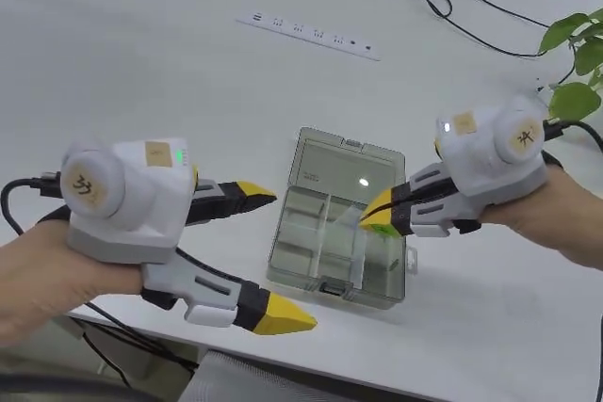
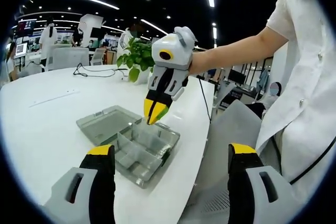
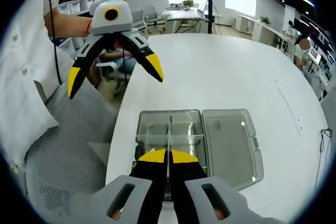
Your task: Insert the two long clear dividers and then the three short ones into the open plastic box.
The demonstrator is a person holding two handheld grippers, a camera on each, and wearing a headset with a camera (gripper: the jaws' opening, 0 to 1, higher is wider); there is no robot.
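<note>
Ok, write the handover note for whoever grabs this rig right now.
Left tool: open, holding nothing, hovering beside the open plastic box.
Right tool: shut on a clear divider, held over the middle of the box.
Box: on the white table, with its lid lying flat.
Done: some dividers stand in the box; count unclear.
Left: seat this divider, then any remaining.
</note>
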